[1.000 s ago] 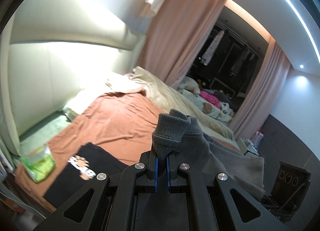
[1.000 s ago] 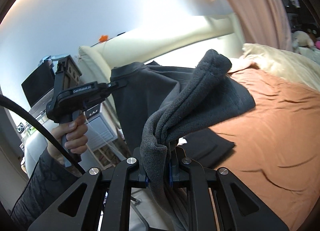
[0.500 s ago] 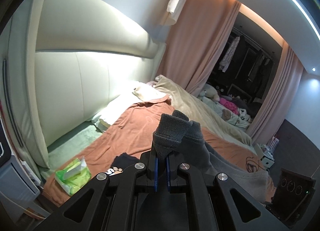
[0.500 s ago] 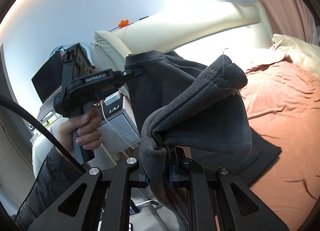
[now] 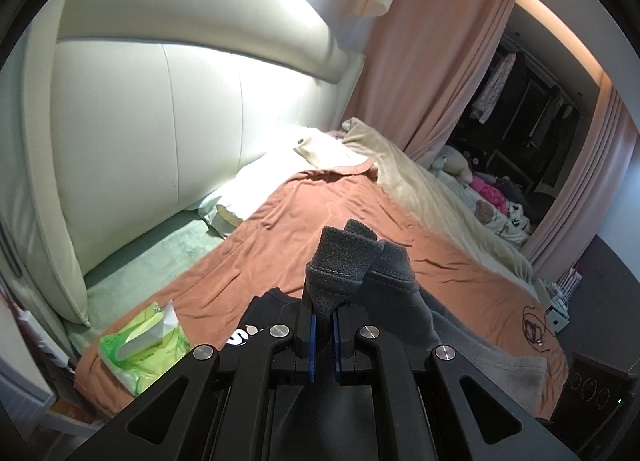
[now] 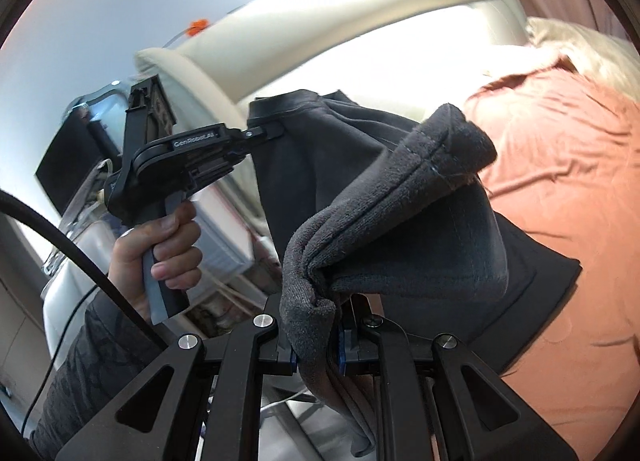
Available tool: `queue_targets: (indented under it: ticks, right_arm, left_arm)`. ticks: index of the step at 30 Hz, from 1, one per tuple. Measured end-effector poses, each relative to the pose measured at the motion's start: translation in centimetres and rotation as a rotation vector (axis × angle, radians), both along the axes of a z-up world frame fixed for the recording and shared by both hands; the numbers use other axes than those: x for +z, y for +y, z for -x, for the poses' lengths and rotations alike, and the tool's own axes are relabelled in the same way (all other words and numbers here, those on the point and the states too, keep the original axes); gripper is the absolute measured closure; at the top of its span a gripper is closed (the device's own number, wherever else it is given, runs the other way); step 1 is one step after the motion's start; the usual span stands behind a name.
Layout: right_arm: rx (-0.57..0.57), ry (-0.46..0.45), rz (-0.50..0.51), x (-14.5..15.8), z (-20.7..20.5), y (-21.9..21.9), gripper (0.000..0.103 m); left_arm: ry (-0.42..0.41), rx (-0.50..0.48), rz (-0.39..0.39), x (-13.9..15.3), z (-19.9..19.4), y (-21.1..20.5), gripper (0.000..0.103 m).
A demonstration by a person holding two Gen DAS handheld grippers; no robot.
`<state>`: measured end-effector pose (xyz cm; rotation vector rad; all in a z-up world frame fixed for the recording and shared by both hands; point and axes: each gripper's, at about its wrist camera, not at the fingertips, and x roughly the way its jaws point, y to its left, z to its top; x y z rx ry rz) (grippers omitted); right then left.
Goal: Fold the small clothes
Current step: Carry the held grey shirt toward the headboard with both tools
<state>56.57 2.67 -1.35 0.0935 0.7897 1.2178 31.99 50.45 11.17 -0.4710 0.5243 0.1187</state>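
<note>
A dark grey fleece garment (image 6: 400, 213) hangs stretched between both grippers above the rust-brown bedspread (image 5: 304, 229). In the left wrist view my left gripper (image 5: 324, 321) is shut on a bunched corner of the garment (image 5: 344, 261), which rises in a thick fold above the blue pads. My right gripper (image 6: 316, 345) is shut on another hem of the same cloth, which folds over and drapes down past the jaws. The right wrist view also shows the left gripper (image 6: 272, 129), held by a hand (image 6: 160, 245), pinching the garment's far corner.
A black printed T-shirt (image 5: 256, 325) lies flat on the bed under the held cloth. A green wet-wipe pack (image 5: 140, 345) sits at the bed's near left corner. A padded cream headboard (image 5: 160, 109) stands left. A grey garment (image 5: 500, 365) and a cable (image 5: 532, 325) lie right.
Both grippers have come down and drawn back toward the bed's near edge with the grey garment still held. The headboard now fills more of the left view.
</note>
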Motion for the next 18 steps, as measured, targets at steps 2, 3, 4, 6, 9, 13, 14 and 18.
queue_targets:
  ticks: [2,3,4,6,9,13,14,18]
  right_arm:
    - [-0.016,0.017,-0.001,-0.5,-2.0,-1.1,0.093]
    - [-0.022,0.027,-0.003,-0.7,-2.8,-1.5,0.093]
    - [-0.027,0.036,-0.004,-0.9,-3.8,-1.9,0.093]
    - [-0.034,0.049,-0.003,-1.4,-4.9,-2.2,0.093]
    - [-0.046,0.077,0.000,-2.8,-6.3,-2.1,0.093]
    - [-0.059,0.113,0.001,-4.2,-8.5,-2.4,0.093]
    - [-0.063,0.122,0.004,-4.7,-9.1,-2.5,0.093]
    - [-0.085,0.156,0.012,-6.0,-10.8,-3.1,0.093]
  left_arm:
    - [0.009,0.000,0.004,-0.6,-1.3,0.2,0.098]
    - [0.018,0.003,0.005,-0.9,-2.2,0.3,0.098]
    - [0.027,0.006,0.005,-1.2,-3.0,0.3,0.098]
    - [0.046,0.008,0.002,-1.8,-4.5,0.6,0.098]
    - [0.073,0.010,-0.001,-3.1,-6.4,0.9,0.098]
    - [0.106,0.016,-0.005,-5.1,-8.6,1.3,0.098]
    - [0.112,0.018,0.000,-5.6,-9.1,1.5,0.098]
    - [0.149,0.033,-0.006,-7.9,-11.5,1.6,0.097]
